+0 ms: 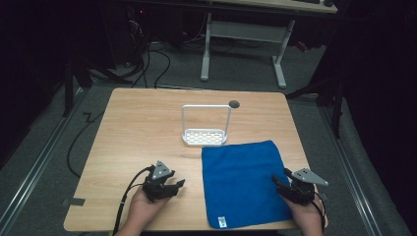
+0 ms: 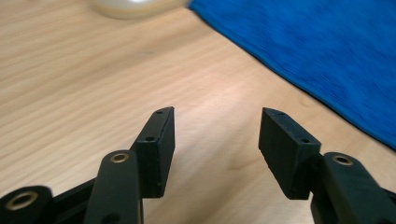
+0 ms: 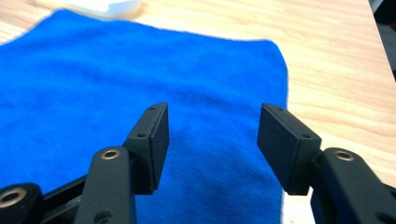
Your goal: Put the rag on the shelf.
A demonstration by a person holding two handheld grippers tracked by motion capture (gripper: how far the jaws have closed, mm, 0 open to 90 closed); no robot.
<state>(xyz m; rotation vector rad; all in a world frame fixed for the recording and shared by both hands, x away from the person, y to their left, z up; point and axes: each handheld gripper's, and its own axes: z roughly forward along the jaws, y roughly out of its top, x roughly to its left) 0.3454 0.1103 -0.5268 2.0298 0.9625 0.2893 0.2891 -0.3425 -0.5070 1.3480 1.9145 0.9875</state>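
A blue cloth (image 1: 243,181) lies flat on the near right part of the wooden table (image 1: 137,128), with a small white label at its near edge. Behind it stands a white rack (image 1: 205,129) with a tall wire frame and a perforated base. My left gripper (image 1: 178,185) rests open over bare wood to the left of the cloth; the cloth's edge (image 2: 317,51) runs across the top right of the left gripper view, past its gripper (image 2: 217,135). My right gripper (image 1: 278,180) is open over the cloth's near right part (image 3: 154,79), its gripper (image 3: 212,140) holding nothing.
A small dark round hole (image 1: 234,103) sits in the table behind the rack. A cable (image 1: 125,196) trails from the left gripper off the near edge. Beyond the table are a grey floor, cables and a white desk frame (image 1: 246,44).
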